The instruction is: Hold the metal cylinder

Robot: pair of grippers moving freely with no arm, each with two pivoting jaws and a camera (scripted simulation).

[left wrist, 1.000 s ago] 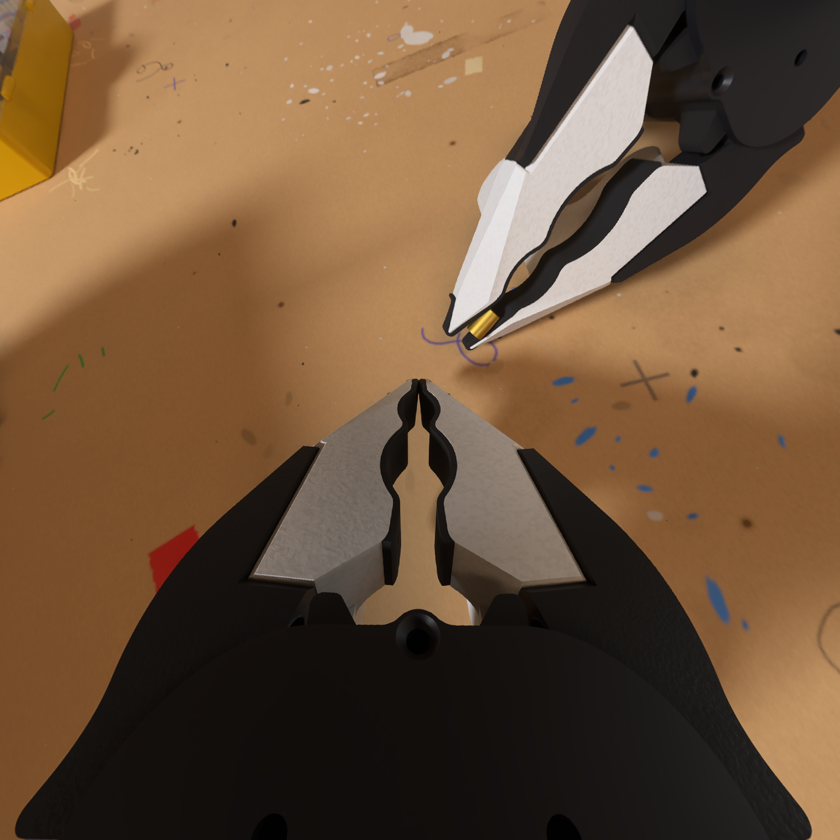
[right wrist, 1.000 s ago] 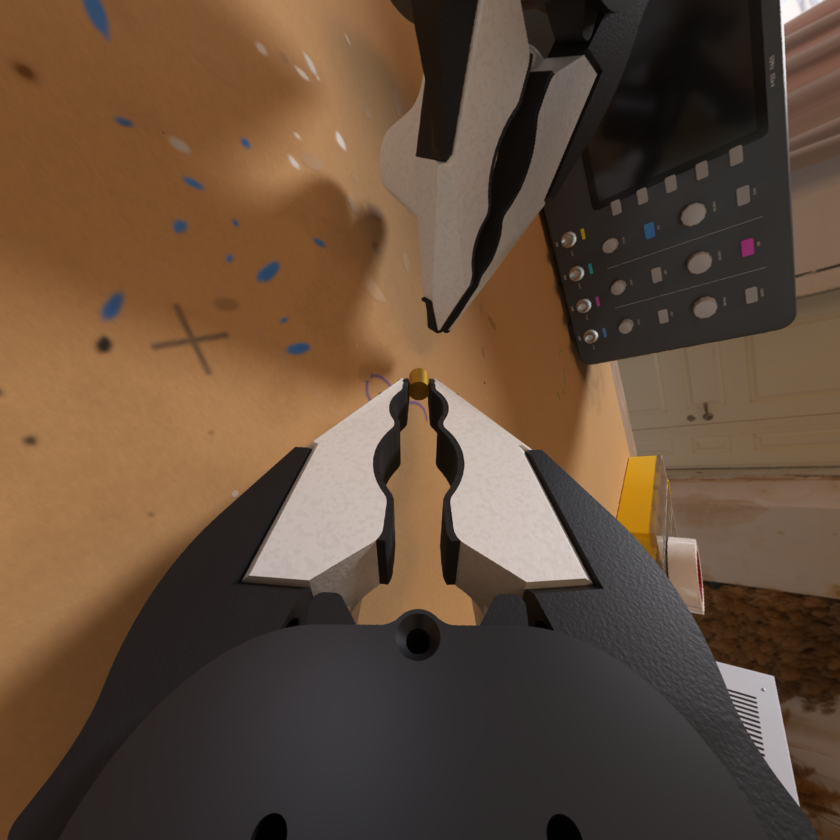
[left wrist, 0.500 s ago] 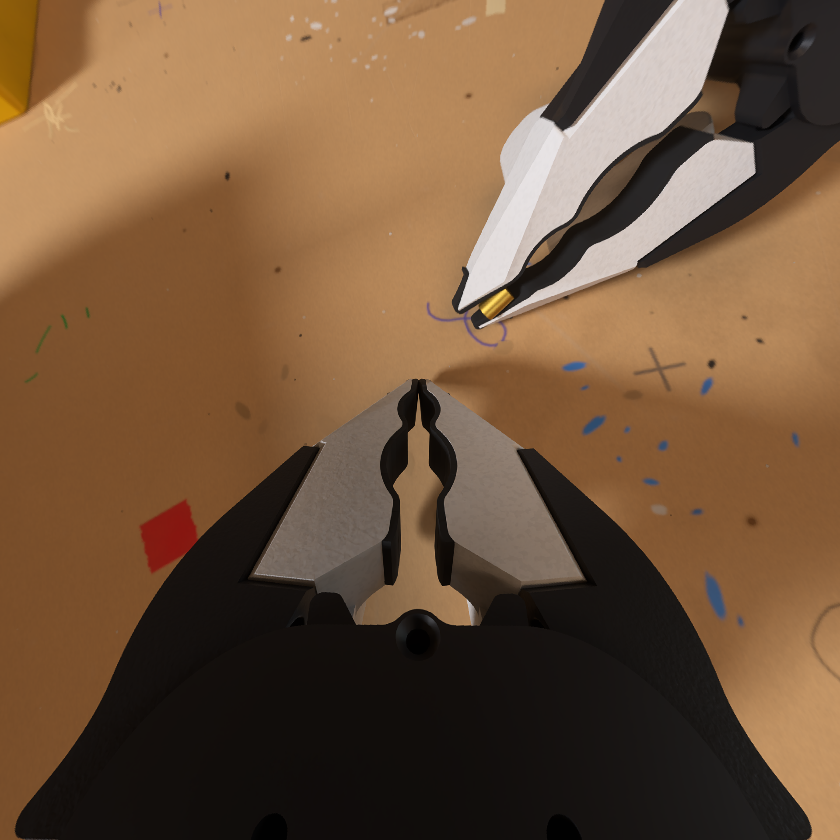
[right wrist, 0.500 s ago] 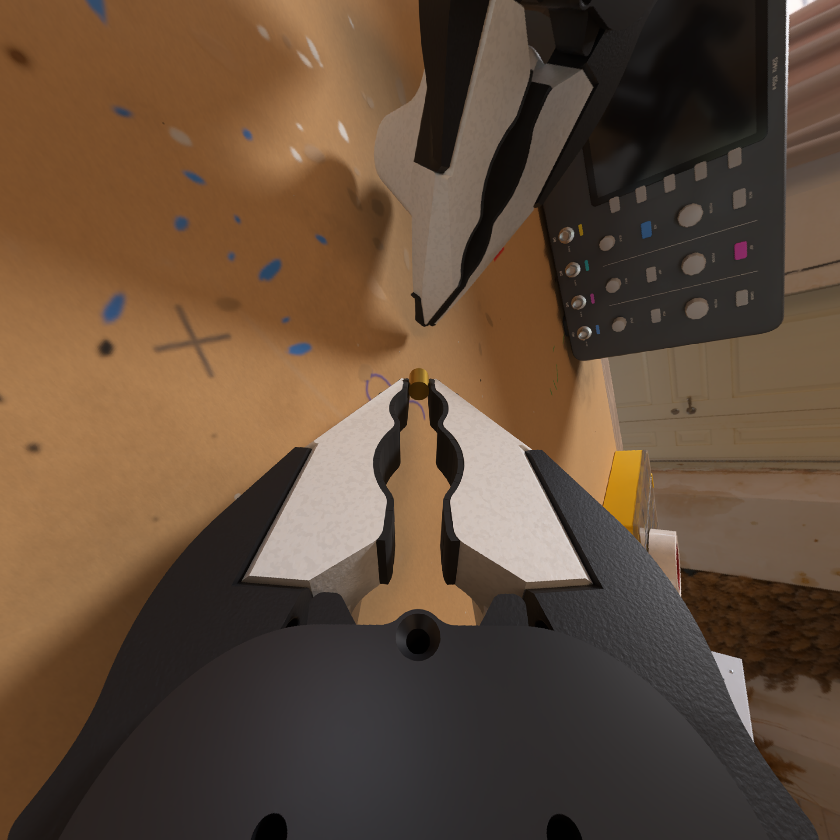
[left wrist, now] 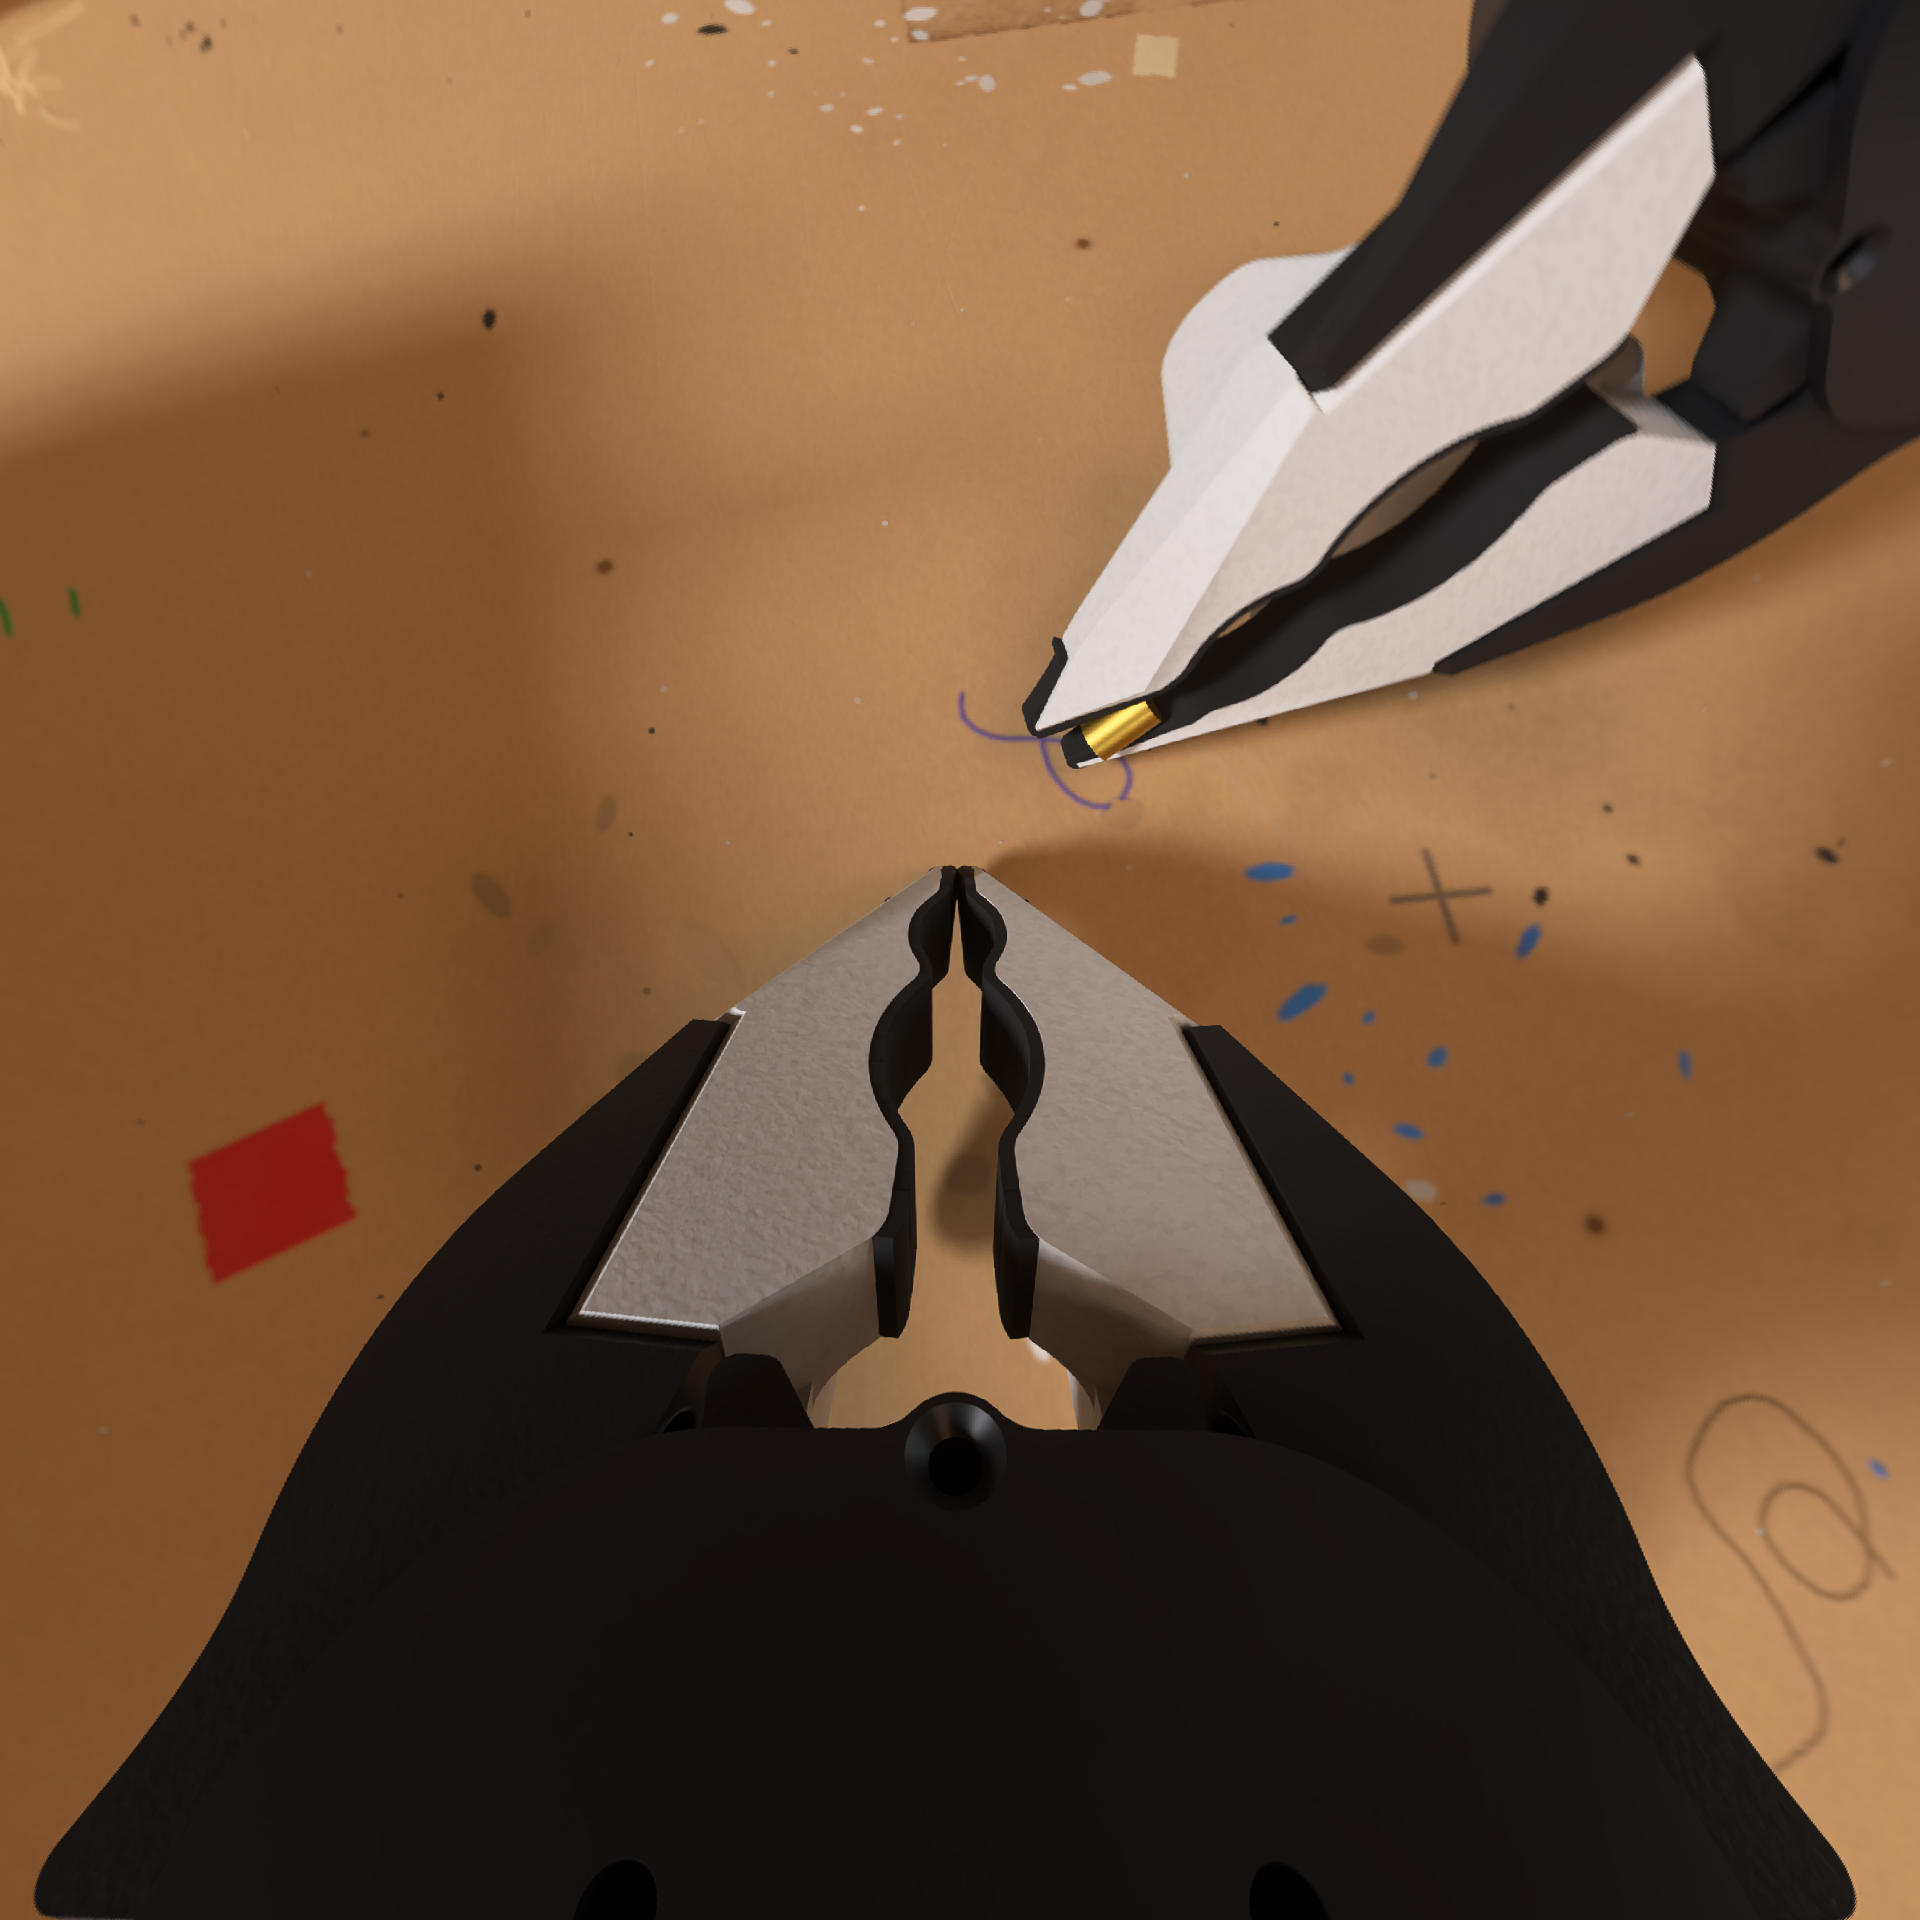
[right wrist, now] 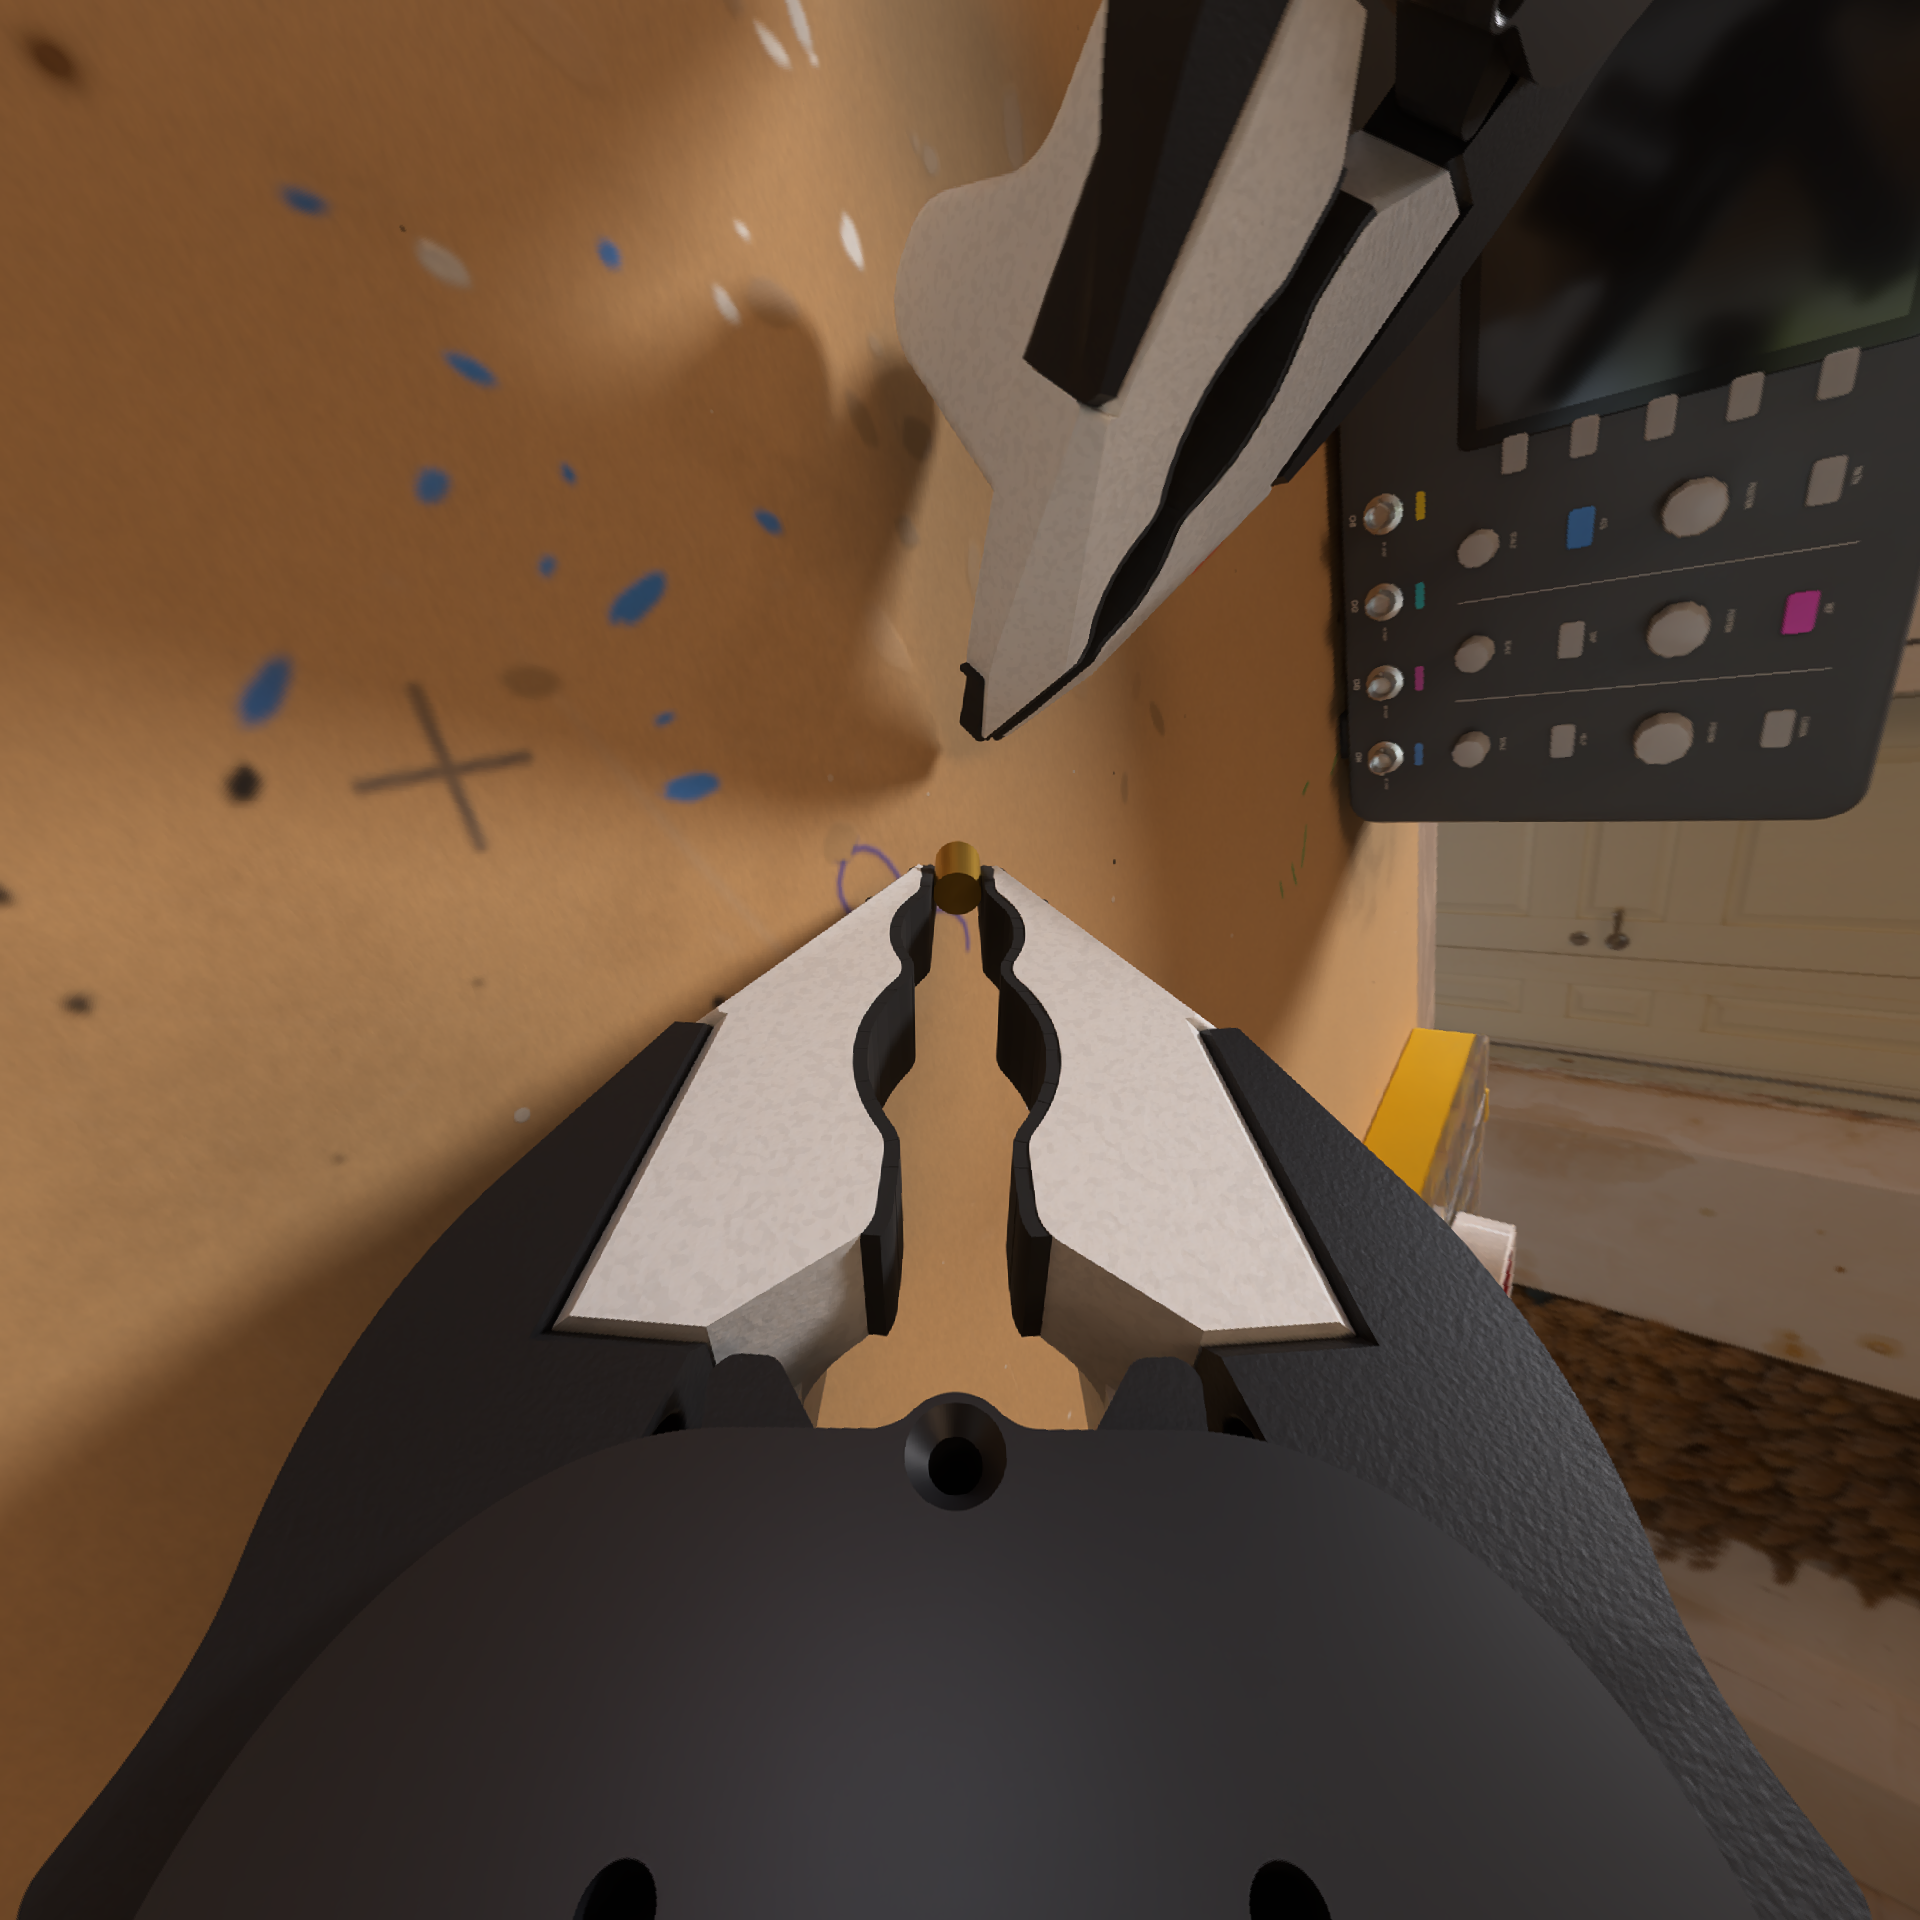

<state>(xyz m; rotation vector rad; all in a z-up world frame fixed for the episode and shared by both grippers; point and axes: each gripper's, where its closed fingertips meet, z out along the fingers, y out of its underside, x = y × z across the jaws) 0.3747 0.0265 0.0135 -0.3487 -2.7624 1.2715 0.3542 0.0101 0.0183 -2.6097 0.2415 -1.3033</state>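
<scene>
The metal cylinder (right wrist: 956, 885) is small and brass-coloured. My right gripper (right wrist: 956, 891) is shut on it at the fingertips, just above the brown tabletop (right wrist: 312, 1039). In the left wrist view the cylinder (left wrist: 1114, 727) shows between the right gripper's tips (left wrist: 1081, 727), over a purple scribble. My left gripper (left wrist: 956, 875) is shut and empty, hovering a short way in front of the cylinder. It also shows in the right wrist view (right wrist: 982, 727), tips pointing at the cylinder, apart from it.
A dark instrument panel with knobs and a screen (right wrist: 1621, 623) lies beyond the left gripper. A yellow box (right wrist: 1429, 1112) sits near the table edge. A red tape patch (left wrist: 270, 1190) and blue paint specks (left wrist: 1299, 1003) mark the tabletop.
The right gripper, still shut on the cylinder, has shifted up and right in the left wrist view. The left gripper has drawn back a little and stays shut.
</scene>
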